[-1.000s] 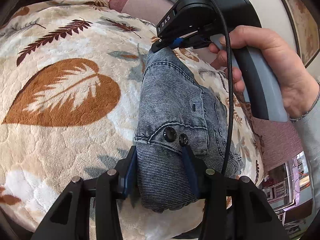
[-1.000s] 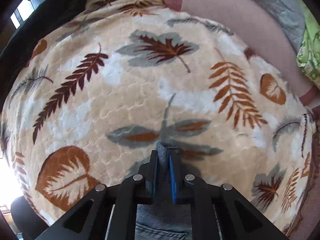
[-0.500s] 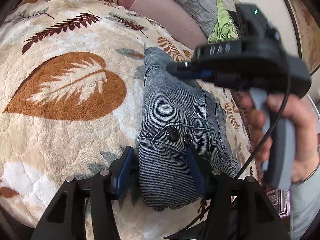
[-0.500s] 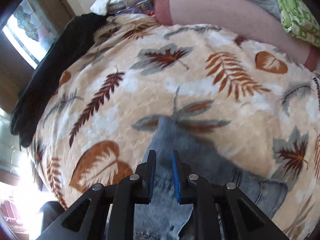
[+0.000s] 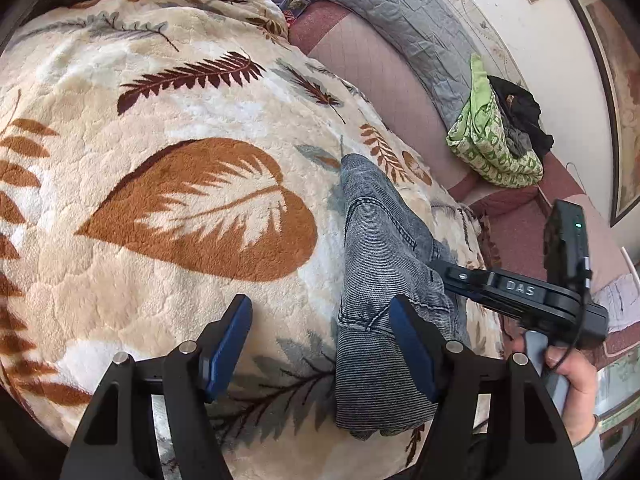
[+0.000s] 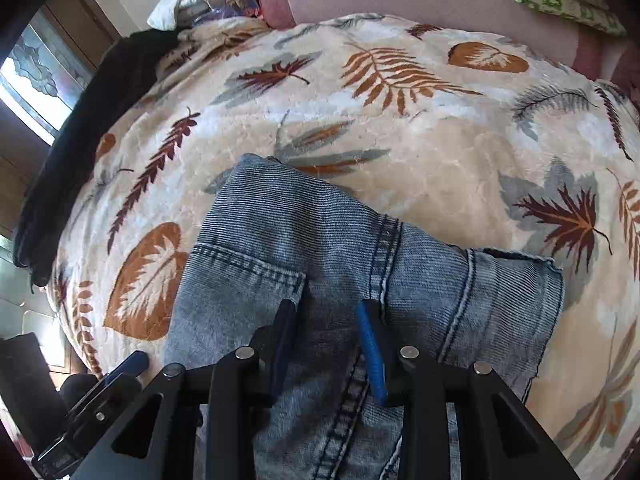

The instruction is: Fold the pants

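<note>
Folded grey-blue denim pants (image 5: 380,264) lie on a leaf-print fleece blanket (image 5: 160,160). My left gripper (image 5: 320,344) is open wide over the blanket, its right finger resting at the near end of the pants, holding nothing. In the right wrist view the pants (image 6: 312,248) lie flat with a pocket and seams showing. My right gripper (image 6: 326,344) is open just above the denim, holding nothing. The right gripper's body (image 5: 520,292) shows in the left wrist view, beside the pants. The left gripper's finger (image 6: 128,362) shows at the lower left of the right wrist view.
A pink bed surface (image 5: 372,60) and a grey quilted pillow (image 5: 400,12) lie beyond the blanket. A green patterned bundle with dark clothes (image 5: 496,136) sits at the far right. Dark cloth (image 6: 88,128) lies along the blanket's left edge. A window (image 6: 36,80) is at left.
My left gripper opened wide, let go of the pants' end and shifted left. My right gripper opened, released the far end and pulled back over the pants toward the near side.
</note>
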`<move>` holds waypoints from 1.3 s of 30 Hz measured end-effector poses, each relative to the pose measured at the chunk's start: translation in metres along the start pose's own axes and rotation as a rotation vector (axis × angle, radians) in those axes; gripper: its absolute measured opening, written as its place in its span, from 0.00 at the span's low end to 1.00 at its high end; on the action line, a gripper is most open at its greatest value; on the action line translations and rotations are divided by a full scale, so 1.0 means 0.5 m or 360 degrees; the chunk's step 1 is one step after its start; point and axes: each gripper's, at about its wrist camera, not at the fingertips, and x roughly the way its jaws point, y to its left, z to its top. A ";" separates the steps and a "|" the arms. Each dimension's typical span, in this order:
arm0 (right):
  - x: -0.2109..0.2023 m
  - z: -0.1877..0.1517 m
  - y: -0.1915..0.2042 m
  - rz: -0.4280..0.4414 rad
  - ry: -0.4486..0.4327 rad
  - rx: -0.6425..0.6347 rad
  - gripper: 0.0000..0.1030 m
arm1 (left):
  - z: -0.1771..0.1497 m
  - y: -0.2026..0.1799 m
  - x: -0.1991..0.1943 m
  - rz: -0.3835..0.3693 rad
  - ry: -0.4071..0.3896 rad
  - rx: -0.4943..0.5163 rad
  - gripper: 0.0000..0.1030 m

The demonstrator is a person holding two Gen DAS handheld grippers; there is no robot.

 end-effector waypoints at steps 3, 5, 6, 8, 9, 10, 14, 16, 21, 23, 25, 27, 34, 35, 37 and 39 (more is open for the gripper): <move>-0.070 -0.054 -0.005 0.0031 -0.0171 -0.0016 0.49 | -0.005 -0.022 0.000 0.0098 -0.0031 0.0109 0.70; -0.095 -0.105 -0.011 0.0016 -0.0229 -0.0024 0.69 | -0.006 -0.039 0.008 0.0191 -0.0035 0.0185 0.70; -0.092 -0.127 -0.016 0.0001 -0.0221 -0.0028 0.74 | -0.006 -0.046 0.012 0.0226 -0.0035 0.0211 0.70; -0.049 -0.167 -0.026 -0.0086 -0.0063 -0.0075 0.74 | -0.008 -0.060 0.014 0.0278 -0.0036 0.0260 0.70; -0.040 -0.181 -0.035 -0.0069 -0.0047 -0.0084 0.75 | -0.008 -0.070 0.014 0.0310 -0.0036 0.0288 0.70; -0.056 -0.190 -0.040 -0.0050 -0.0117 -0.0079 0.75 | -0.008 -0.079 0.011 0.0363 -0.0050 0.0319 0.70; -0.120 -0.194 -0.063 0.0051 -0.0293 0.0031 0.75 | -0.010 -0.097 -0.001 0.0455 -0.0023 0.0395 0.70; -0.143 -0.201 -0.088 0.0090 -0.0401 0.0086 0.75 | -0.014 -0.111 -0.005 0.0501 -0.0021 0.0448 0.70; -0.148 -0.235 -0.196 0.0136 -0.0523 0.0365 0.75 | -0.023 -0.150 -0.009 0.0613 -0.0019 0.0602 0.70; -0.139 -0.255 -0.242 0.0133 -0.0540 0.0473 0.75 | -0.027 -0.162 -0.007 0.0646 -0.0015 0.0644 0.70; -0.126 -0.265 -0.284 0.0184 -0.0487 0.0634 0.75 | -0.030 -0.174 -0.001 0.0671 -0.0003 0.0685 0.70; -0.130 -0.269 -0.307 0.0290 -0.0518 0.0688 0.75 | -0.030 -0.183 0.008 0.0685 0.0013 0.0726 0.70; -0.119 -0.285 -0.339 0.0470 -0.0428 0.0767 0.75 | 0.022 -0.164 0.029 0.0557 0.0099 0.0559 0.70; -0.113 -0.283 -0.341 0.0532 -0.0391 0.0778 0.75 | 0.037 -0.149 0.032 0.0499 0.0122 0.0478 0.70; -0.093 -0.265 -0.343 0.0645 -0.0258 0.0760 0.75 | 0.062 -0.120 0.047 0.0358 0.0211 0.0322 0.70; -0.082 -0.238 -0.345 0.0683 -0.0166 0.0728 0.75 | 0.080 -0.100 0.069 0.0279 0.0299 0.0234 0.70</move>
